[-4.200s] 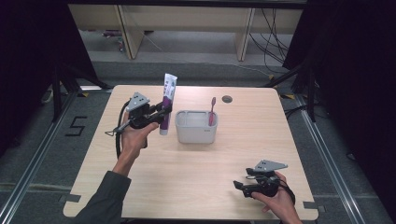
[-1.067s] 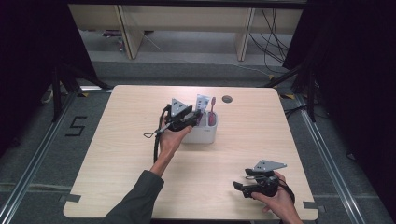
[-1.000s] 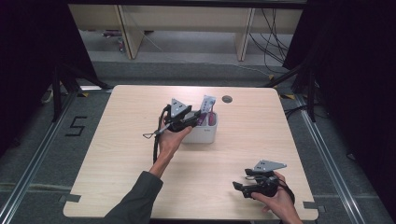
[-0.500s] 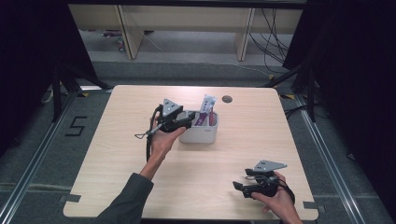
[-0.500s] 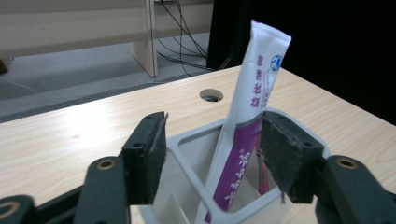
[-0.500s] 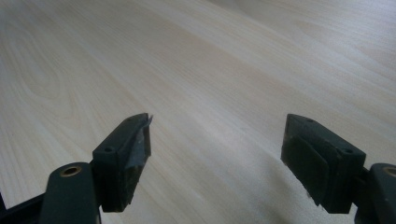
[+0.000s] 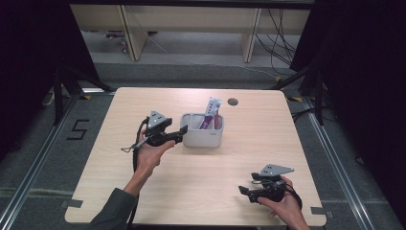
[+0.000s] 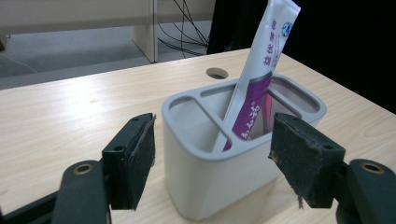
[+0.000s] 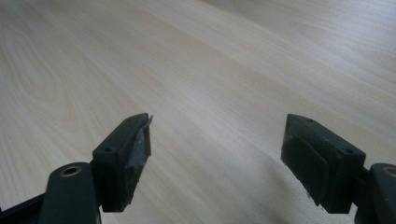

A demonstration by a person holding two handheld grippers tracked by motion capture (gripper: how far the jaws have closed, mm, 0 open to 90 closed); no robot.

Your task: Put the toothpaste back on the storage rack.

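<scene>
Toothpaste tube [image 7: 209, 113] moved into grey holder [image 7: 201, 139], done; left gripper [image 7: 183, 130] jaws just opened, empty, beside holder. Right gripper [image 7: 245, 190] apart, idle.

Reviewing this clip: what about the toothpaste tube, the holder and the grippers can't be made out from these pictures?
- toothpaste tube: lower end hidden inside the grey holder; left gripper view.
- Red item behind the tube: too small in the high view, mostly covered in the left gripper view.
- Holder's base: cut off by the bottom edge, left gripper view.
- right gripper: jaw tips small and dark, high view.
</scene>
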